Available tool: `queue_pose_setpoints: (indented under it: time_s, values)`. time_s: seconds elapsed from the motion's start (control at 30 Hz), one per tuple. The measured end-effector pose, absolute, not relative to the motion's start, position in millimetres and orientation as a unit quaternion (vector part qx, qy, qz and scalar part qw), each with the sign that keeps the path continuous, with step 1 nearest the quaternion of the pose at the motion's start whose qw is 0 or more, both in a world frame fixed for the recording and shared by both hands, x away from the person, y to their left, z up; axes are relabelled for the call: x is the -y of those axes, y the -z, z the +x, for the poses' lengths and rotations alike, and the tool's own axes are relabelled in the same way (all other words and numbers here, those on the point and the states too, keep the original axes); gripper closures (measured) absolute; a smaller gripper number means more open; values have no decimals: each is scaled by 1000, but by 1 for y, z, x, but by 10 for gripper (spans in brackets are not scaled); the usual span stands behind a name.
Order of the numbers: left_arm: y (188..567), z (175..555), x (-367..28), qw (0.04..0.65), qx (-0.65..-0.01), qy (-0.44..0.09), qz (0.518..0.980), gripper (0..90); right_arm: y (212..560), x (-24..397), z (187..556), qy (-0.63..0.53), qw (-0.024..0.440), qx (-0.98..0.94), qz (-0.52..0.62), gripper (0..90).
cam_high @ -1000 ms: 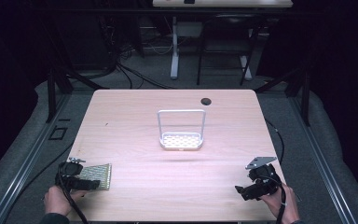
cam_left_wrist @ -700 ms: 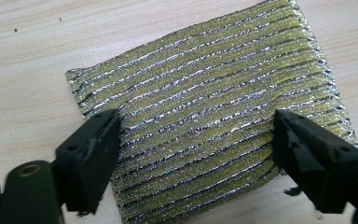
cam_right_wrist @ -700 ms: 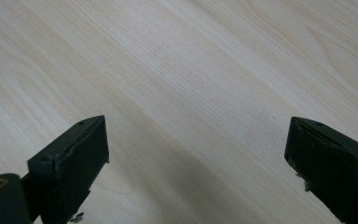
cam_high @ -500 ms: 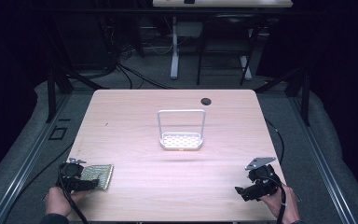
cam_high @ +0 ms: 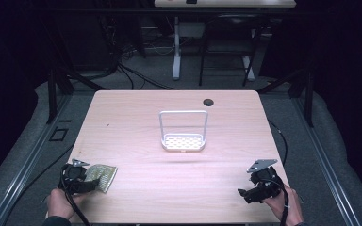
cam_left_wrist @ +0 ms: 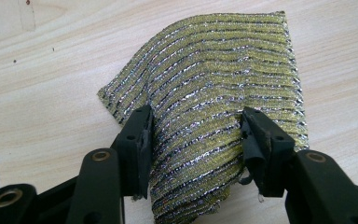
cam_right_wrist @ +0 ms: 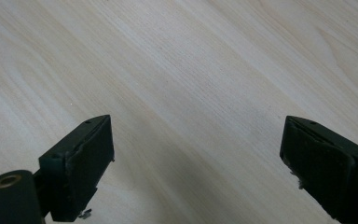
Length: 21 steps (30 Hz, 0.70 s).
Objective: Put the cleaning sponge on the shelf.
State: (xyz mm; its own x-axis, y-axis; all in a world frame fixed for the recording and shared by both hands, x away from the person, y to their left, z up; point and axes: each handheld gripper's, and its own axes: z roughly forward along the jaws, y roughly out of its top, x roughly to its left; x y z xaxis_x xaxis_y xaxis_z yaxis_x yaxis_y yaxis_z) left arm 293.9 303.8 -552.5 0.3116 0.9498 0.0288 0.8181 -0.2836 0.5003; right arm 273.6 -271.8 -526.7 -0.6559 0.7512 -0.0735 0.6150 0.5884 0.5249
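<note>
A gold and silver striped mesh pad point(cam_left_wrist: 214, 70) lies at the table's front left corner, seen also as a small pad point(cam_high: 102, 173) in the high view. My left gripper point(cam_left_wrist: 196, 135) is shut on its near edge, and the fabric bunches between the two black jaws. From above, the left gripper point(cam_high: 92, 182) points right, held by a hand at the table's front edge. At the front right, my right gripper point(cam_high: 246, 195) stands open over bare wood. The right gripper point(cam_right_wrist: 196, 140) has nothing between its wide-apart jaws.
A white wire rack point(cam_high: 183, 142) with a perforated base and a tall hoop stands at the table's middle. A dark round hole point(cam_high: 208, 101) sits near the far edge. The table point(cam_high: 136, 113) has dark floor, cables and desk legs around it.
The pad and the left gripper have shifted very slightly to the right. The right gripper has stayed in place.
</note>
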Motion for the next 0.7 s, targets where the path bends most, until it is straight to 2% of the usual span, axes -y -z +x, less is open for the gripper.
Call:
queue_pose_setpoints:
  time_s: [0.7]
  values:
    - [536,286,-296,223,-538,-177,793,497,529,272,275,-228,153,-880,387,105]
